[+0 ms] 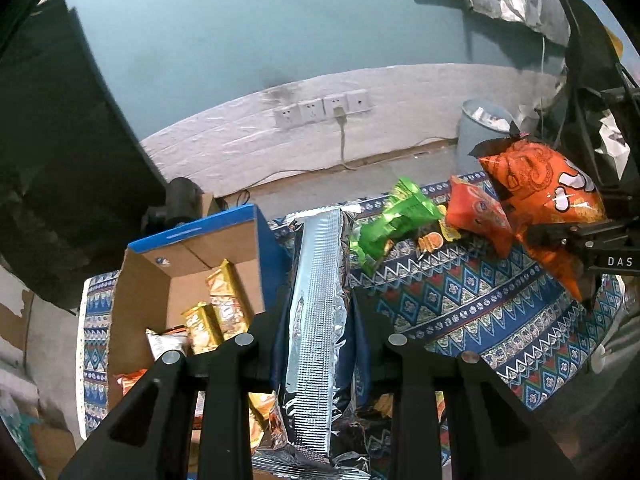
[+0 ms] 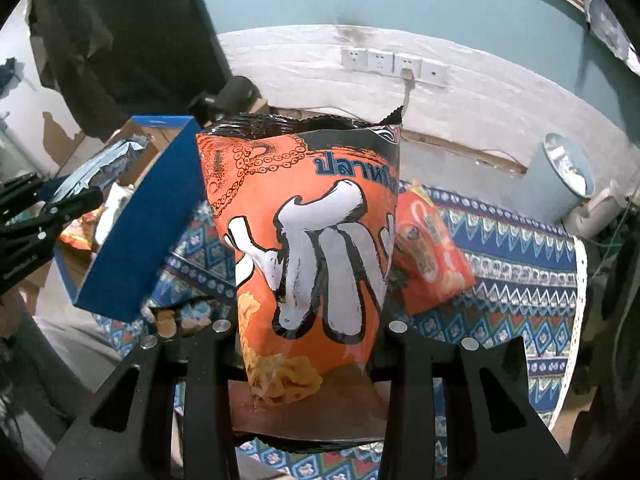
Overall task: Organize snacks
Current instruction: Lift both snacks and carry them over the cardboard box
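With both claws loaded, this reads as the carry step: two bags are off the cloth and the box is where they look headed.

Left claw [image 1: 316, 344]: clamped on a silver foil bag [image 1: 318, 320], seam side up, bag running away from the camera. It hangs beside the open cardboard box [image 1: 192, 248], over the box's right wall and the patterned cloth [image 1: 480, 304]. The box already holds several gold packs [image 1: 224, 308] and a white one.

Right claw [image 2: 310, 364]: clamped on the bottom end of the big orange bag [image 2: 308, 240], which stands upright between the fingers, torn-looking black top edge up. It is held over the cloth, right of the box's blue wall [image 2: 140, 224].

Loose on the cloth: a green bag [image 1: 396, 220] and a small orange bag [image 1: 476, 216], lying near each other.

Next move, my read: the left goes first and swings over the box opening, lowers into the free space behind the gold packs, then lets go. The foil bag is long, so it needs tilting to clear the wall. The right waits clear of the left claw, then follows.
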The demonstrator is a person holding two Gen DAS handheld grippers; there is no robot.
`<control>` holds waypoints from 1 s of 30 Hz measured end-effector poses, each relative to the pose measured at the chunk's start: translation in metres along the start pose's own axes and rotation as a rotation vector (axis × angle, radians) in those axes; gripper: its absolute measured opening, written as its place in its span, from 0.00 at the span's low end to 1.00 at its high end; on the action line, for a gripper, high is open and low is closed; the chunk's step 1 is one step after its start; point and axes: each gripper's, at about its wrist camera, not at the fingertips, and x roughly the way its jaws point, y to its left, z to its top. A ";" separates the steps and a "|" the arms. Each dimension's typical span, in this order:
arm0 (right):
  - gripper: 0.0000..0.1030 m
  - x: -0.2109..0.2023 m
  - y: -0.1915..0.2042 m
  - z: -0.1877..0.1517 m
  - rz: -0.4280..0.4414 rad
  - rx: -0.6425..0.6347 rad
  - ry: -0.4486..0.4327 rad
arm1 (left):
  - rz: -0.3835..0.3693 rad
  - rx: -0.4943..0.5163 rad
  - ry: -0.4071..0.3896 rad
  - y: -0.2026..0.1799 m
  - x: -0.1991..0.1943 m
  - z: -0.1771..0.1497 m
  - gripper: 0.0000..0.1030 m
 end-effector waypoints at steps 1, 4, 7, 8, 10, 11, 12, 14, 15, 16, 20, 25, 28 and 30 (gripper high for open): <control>0.35 0.000 0.002 0.002 0.002 -0.002 -0.003 | -0.001 -0.006 -0.002 0.003 -0.001 -0.001 0.28; 0.35 0.001 0.011 0.010 0.011 -0.012 -0.009 | -0.002 -0.024 -0.009 0.012 -0.005 -0.002 0.28; 0.35 0.003 0.022 0.018 0.024 -0.028 -0.011 | 0.012 -0.035 -0.016 0.021 -0.007 -0.005 0.28; 0.35 0.005 0.025 0.020 0.028 -0.032 -0.011 | 0.014 -0.041 -0.017 0.024 -0.008 -0.006 0.28; 0.35 0.008 0.033 0.024 0.038 -0.043 -0.007 | 0.017 -0.056 -0.014 0.031 -0.008 -0.008 0.28; 0.35 0.010 0.039 0.028 0.042 -0.052 -0.006 | 0.017 -0.064 -0.013 0.035 -0.009 -0.009 0.28; 0.35 0.012 0.043 0.030 0.045 -0.059 -0.004 | 0.020 -0.073 -0.012 0.040 -0.009 -0.011 0.28; 0.35 0.016 0.053 0.035 0.056 -0.075 -0.001 | 0.024 -0.085 -0.012 0.047 -0.009 -0.013 0.28; 0.35 0.018 0.058 0.037 0.061 -0.082 0.000 | 0.026 -0.093 -0.012 0.051 -0.009 -0.015 0.28; 0.35 0.019 0.062 0.039 0.065 -0.088 0.001 | 0.028 -0.102 -0.011 0.056 -0.009 -0.016 0.28; 0.35 0.026 0.084 0.048 0.087 -0.112 0.009 | 0.036 -0.137 -0.006 0.074 -0.009 -0.023 0.28; 0.35 0.038 0.111 0.060 0.106 -0.147 0.022 | 0.060 -0.189 0.008 0.099 -0.006 -0.033 0.28; 0.35 0.047 0.126 0.068 0.124 -0.163 0.032 | 0.073 -0.220 0.016 0.114 -0.004 -0.039 0.28; 0.35 0.052 0.135 0.073 0.134 -0.173 0.039 | 0.080 -0.240 0.021 0.125 -0.003 -0.044 0.28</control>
